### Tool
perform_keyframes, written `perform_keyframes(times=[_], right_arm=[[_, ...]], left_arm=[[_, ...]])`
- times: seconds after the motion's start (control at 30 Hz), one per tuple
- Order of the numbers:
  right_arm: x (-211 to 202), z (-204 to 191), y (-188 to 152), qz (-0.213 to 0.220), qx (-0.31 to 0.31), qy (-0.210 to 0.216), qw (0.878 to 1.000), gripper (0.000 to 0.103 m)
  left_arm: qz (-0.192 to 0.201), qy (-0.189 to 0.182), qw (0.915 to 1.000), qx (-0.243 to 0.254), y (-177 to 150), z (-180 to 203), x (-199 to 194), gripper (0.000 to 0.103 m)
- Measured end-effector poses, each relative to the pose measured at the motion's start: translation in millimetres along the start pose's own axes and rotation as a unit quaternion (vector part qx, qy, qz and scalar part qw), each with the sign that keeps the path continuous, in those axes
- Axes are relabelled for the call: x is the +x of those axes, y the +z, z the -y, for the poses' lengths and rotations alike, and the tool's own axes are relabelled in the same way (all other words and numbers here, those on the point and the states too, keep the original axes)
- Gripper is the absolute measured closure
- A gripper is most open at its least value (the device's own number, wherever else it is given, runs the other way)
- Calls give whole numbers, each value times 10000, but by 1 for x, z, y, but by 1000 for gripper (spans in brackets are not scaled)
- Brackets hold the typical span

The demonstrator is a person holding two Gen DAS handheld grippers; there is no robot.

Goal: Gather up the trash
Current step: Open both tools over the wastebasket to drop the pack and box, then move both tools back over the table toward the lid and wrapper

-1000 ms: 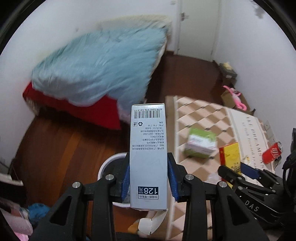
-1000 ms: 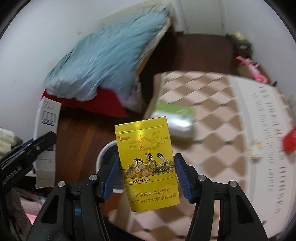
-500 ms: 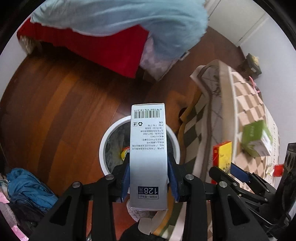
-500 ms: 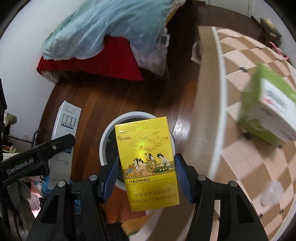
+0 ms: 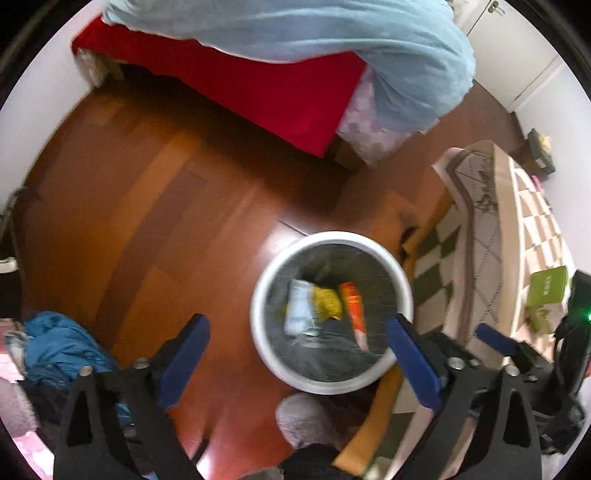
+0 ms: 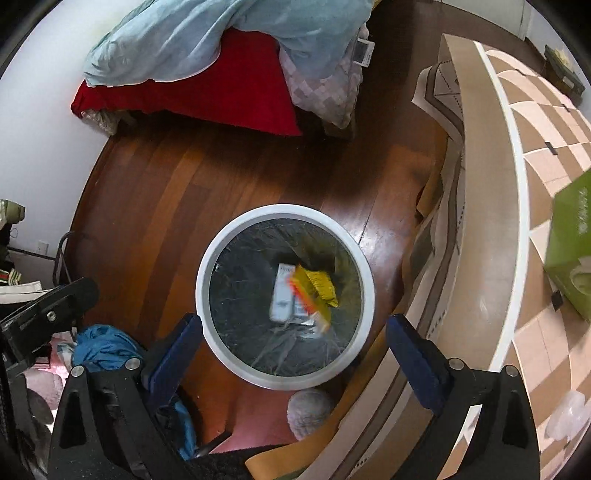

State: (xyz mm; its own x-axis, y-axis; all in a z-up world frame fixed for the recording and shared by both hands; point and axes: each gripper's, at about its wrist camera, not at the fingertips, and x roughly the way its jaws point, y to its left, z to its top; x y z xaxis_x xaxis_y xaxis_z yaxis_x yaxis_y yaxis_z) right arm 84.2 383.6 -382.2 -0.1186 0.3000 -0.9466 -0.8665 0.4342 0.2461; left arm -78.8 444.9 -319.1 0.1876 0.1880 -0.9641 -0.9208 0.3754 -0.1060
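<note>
Both claws hang over the floor with their blue pads spread wide and nothing between them: the left claw (image 5: 297,354) and the right claw (image 6: 293,349) each frame the white-rimmed trash bin (image 6: 236,363) from above. The bin stands on the dark wooden floor (image 6: 177,206), just beside the edge of the desk (image 6: 517,177) with its tan checked cloth, and is lined with a dark bag. At its bottom lies a white box (image 6: 281,298), its long axis running near to far in the right wrist view; across it, blurred and tilted, sits a yellow and orange pack (image 6: 308,302), one end toward the near right. Behind them is a crumpled yellow wrapper (image 6: 323,284). A green box (image 6: 570,240) rests on the desk. Farther off, a bed with a red sheet (image 6: 221,99) carries a pale blue quilt (image 6: 207,33).
</note>
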Motion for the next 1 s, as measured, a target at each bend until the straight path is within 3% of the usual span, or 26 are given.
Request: perform_keyframes(times=[0.17,0.4,0.8,1.0], right_arm=[[-18,-6,-16,134,-67,-183,9997,2],[-60,-13,-49,418,-132,-227,9988,2],[-152,1,-119,1365,-70,-387,9899,2],[-199,8,-152,1822,-77,-335,9827,2]], left_arm=[[317,339,9989,28,-19,-10,-22,3],[643,516,9965,146,-44,-7,-57,3],[1484,668,9862,313,-101,10,-121,3],[1868,568,9800,384,-132,21,-157,3]])
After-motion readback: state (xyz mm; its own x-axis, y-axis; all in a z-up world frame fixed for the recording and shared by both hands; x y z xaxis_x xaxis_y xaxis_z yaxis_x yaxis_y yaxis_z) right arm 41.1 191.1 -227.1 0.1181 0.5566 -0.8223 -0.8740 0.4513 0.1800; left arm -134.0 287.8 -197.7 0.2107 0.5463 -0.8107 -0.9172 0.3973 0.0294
